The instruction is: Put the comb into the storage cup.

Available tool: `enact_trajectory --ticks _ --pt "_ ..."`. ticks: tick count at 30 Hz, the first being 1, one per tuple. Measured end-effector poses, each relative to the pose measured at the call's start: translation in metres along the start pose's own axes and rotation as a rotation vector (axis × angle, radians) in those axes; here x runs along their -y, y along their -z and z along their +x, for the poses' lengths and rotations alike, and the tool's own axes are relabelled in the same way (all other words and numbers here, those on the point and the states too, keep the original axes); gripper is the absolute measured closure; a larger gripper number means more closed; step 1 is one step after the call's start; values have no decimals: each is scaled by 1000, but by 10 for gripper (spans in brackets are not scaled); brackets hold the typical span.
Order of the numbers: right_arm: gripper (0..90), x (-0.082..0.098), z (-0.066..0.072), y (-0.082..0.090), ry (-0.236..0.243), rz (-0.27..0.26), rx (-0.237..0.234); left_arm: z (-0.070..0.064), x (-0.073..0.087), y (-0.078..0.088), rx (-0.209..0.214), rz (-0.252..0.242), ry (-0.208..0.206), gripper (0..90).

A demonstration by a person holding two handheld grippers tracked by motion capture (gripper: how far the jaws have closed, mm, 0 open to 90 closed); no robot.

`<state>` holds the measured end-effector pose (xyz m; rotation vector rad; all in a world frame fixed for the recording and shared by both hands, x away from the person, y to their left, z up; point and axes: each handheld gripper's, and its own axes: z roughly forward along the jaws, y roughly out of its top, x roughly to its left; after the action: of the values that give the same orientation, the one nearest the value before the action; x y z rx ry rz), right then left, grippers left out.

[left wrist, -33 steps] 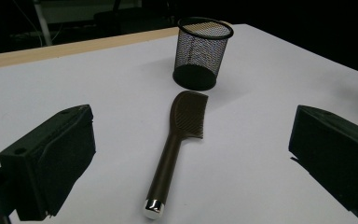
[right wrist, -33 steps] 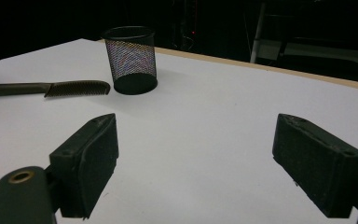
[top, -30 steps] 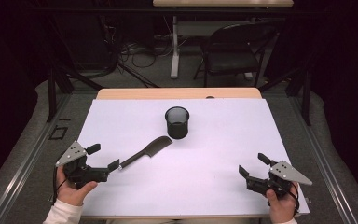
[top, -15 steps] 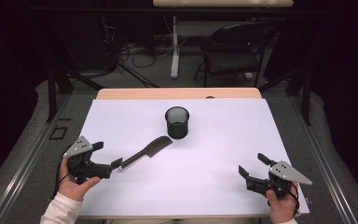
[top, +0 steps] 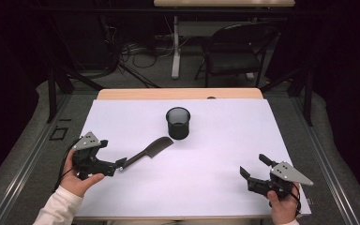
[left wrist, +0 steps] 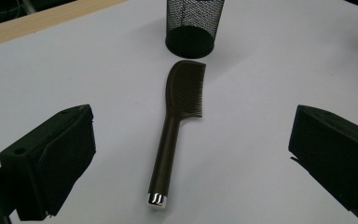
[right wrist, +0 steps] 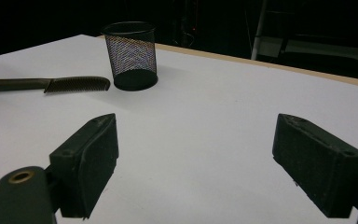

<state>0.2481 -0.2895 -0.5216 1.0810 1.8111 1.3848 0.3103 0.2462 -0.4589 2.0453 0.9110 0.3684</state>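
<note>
Black comb (left wrist: 177,121) lies between spread left gripper (left wrist: 191,154) fingers, untouched; chrome handle cap visible there; right gripper (right wrist: 196,163) fingers spread, empty.

A table (top: 122,93) with a wooden edge and a white top stands on grey floor (top: 136,70) in a dim, dark room. At 12 o'clock a black chair (top: 234,51) sits beside a pale desk leg (top: 175,51), with tangled cables (top: 136,49) at 11 o'clock.
</note>
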Motion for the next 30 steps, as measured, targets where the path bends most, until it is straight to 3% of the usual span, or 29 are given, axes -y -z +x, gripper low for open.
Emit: enact_trajectory --ticks 10,30 --pt "142 0 0 -1 3 4 1 0 -9 -2 -10 86 -32 8" --pt "142 1 0 -2 9 16 -5 5 -18 -12 -28 237 -49 9"
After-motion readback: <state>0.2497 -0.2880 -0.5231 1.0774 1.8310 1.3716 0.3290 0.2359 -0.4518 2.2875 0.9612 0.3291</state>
